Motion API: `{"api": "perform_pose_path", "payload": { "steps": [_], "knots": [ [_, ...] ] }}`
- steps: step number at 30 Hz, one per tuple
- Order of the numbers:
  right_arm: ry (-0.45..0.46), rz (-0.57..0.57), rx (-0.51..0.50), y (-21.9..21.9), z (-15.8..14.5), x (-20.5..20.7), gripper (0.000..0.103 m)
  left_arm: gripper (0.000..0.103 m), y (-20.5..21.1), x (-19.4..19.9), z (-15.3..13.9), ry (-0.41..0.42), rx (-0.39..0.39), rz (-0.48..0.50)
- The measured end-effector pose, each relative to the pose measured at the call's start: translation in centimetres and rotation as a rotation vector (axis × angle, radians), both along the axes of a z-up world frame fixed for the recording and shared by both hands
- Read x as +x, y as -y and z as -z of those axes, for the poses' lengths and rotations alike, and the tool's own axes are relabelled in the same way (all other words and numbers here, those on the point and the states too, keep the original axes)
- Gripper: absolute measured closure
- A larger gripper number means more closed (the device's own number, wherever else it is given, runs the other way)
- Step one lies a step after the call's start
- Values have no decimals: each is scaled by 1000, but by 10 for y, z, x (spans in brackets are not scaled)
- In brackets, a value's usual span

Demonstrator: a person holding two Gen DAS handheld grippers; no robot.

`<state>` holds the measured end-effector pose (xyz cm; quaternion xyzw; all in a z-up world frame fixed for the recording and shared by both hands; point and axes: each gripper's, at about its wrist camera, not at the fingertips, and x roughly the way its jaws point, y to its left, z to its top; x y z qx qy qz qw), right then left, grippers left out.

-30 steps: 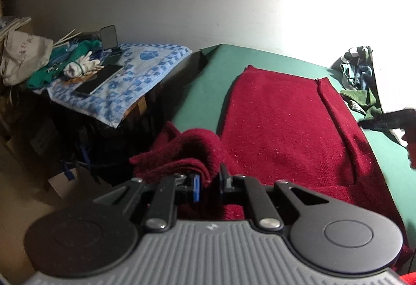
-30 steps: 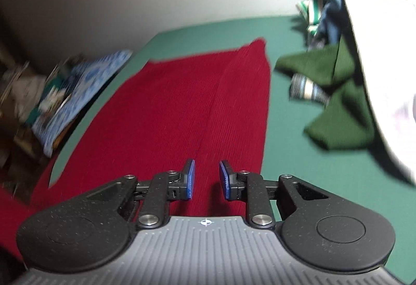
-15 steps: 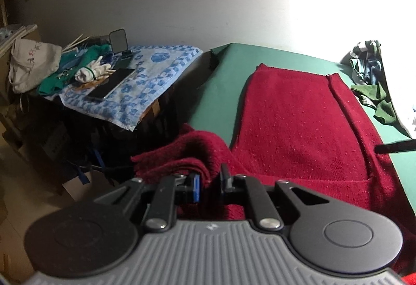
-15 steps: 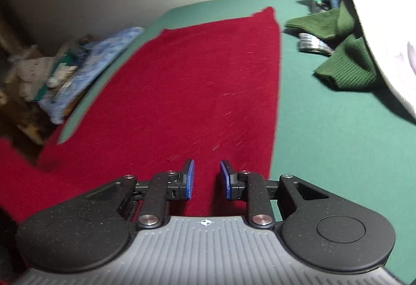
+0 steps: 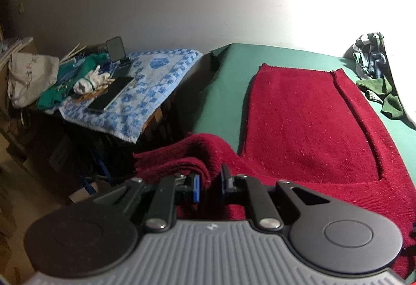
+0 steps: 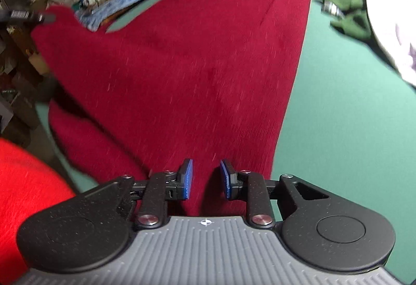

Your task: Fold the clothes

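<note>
Red knitted garment (image 5: 306, 124) lay spread flat on the green table surface (image 5: 226, 92), its near left portion lifted off the surface. Left gripper (image 5: 210, 183) had a bunched fold of that red knit between its pads; jaws were easing apart slightly at this moment, cloth between them and, by the look of it, still pinched.

Change over the last second: the right gripper (image 6: 203, 178) travelled from the garment's far right edge, near the dark green clothes (image 6: 348, 17), across to a position over the near middle of the red knit. Its blue pads (image 6: 187, 178) stood partly apart, nothing between them, hovering above the fabric. The left gripper barely moved.

Reading: the right side looks already turned in along a long crease. The right gripper now appears placed to take a second hold near the left one, likely for folding the raised left portion over.
</note>
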<state>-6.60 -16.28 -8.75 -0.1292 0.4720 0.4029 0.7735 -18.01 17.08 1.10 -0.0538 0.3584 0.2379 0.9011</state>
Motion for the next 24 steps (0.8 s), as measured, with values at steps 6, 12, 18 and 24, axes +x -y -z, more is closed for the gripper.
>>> {"api": "perform_pose_path", "payload": {
  "steps": [6, 12, 18, 24],
  "knots": [
    [9, -12, -19, 8, -5, -11, 76, 88, 0, 8, -5, -4, 28, 22],
    [22, 90, -3, 14, -8, 9, 76, 88, 7, 20, -11, -1, 28, 62],
    [60, 58, -10, 15, -10, 17, 76, 86, 31, 37, -16, 34, -36, 141],
    [203, -22, 107, 0, -34, 25, 67, 86, 73, 67, 1, 36, -157, 256]
  ]
}}
